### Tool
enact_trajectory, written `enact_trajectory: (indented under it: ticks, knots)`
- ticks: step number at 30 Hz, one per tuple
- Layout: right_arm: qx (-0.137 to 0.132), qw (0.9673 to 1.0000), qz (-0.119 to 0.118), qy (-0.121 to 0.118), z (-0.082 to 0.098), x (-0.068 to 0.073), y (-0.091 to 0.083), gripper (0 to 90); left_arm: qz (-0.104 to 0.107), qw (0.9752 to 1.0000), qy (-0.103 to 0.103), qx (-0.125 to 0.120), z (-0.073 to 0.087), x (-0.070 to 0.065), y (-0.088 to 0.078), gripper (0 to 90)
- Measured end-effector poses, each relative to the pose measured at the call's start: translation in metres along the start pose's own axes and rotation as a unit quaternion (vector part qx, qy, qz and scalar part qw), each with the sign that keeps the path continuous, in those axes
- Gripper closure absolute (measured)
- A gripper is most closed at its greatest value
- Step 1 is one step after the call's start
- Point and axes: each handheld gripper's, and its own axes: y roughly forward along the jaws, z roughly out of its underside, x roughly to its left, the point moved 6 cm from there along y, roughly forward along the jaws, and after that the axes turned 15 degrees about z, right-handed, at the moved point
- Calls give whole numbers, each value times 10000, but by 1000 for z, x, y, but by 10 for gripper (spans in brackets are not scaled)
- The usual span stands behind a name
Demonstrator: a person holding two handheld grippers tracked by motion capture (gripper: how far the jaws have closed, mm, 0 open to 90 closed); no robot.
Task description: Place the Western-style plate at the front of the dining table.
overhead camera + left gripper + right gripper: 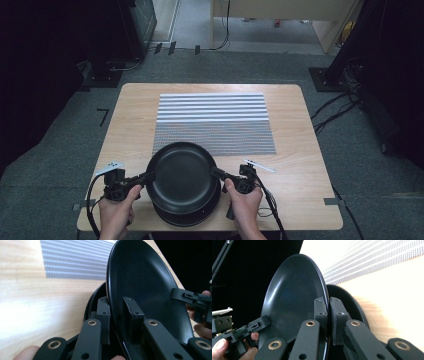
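Observation:
A black plate (182, 172) (145, 285) (292, 295) hangs a little above a second black plate (187, 217) (93, 300) (342, 293) that rests near the table's front edge. My left gripper (149, 176) (116, 302) is shut on the upper plate's left rim, one pad inside the dish and one beneath it. On the opposite rim, my right gripper (216, 173) (328, 301) is shut the same way. Each gripper view shows the other gripper across the plate: the right one (180, 293) and the left one (262, 322).
A grey striped mat (212, 120) lies on the wooden table (130, 125) just beyond the plates. Cables trail from both grippers over the table's near edge. Dark carpet surrounds the table, with stands and cables at the right.

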Motion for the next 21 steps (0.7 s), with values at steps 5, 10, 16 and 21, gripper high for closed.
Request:
enact_trajectory:
  ticks: [5,10,16,21]
  knots:
    - [-31,10000,9,43,-16,-3,-3,855,53,9999,119,50,-16,-6,12,772]
    - [-49,9999,40,102,-34,-7,-5,854,115,9998,163,90,-30,-9,25,771]
    - [-144,9998,120,111,-57,-11,-9,854,219,9996,175,91,-49,-12,44,771]
    - [-219,9996,178,94,-77,-15,-11,853,266,9994,175,124,-61,-11,60,771]
